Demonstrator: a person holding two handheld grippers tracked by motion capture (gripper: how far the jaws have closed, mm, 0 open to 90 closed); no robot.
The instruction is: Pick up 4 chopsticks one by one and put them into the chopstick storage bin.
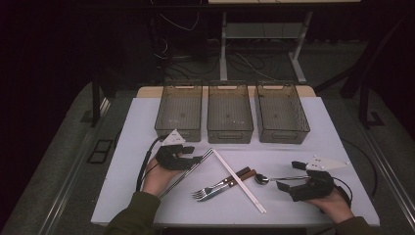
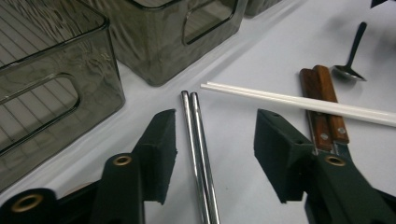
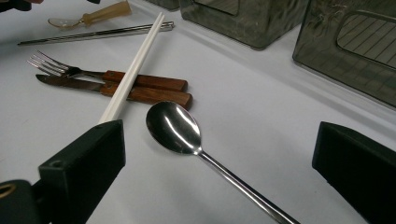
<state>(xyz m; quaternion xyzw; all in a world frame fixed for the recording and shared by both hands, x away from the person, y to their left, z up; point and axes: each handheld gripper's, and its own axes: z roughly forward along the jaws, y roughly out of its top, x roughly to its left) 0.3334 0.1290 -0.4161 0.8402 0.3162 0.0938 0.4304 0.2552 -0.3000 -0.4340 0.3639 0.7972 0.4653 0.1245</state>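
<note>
A pair of metal chopsticks [image 1: 188, 174] [image 2: 198, 149] lies on the white table. My left gripper [image 1: 195, 159] [image 2: 215, 121] stands open astride their far end, and neither pad touches them. A pair of white chopsticks [image 1: 240, 180] [image 2: 299, 100] lies slanted across a wooden-handled fork [image 3: 51, 65] and knife [image 3: 70, 84] at the middle. A metal spoon [image 1: 262, 179] [image 3: 173, 126] lies to the right, its handle running between the jaws of my open right gripper [image 1: 286, 175] [image 3: 219, 135], which stand well apart from it.
Three smoky see-through bins [image 1: 178, 110] [image 1: 230, 112] [image 1: 281, 112] stand in a row at the back of the table. A clear spoon with a tan handle [image 3: 88, 18] lies beyond the metal chopsticks. The table's front edge [image 1: 235, 223] runs close to both hands.
</note>
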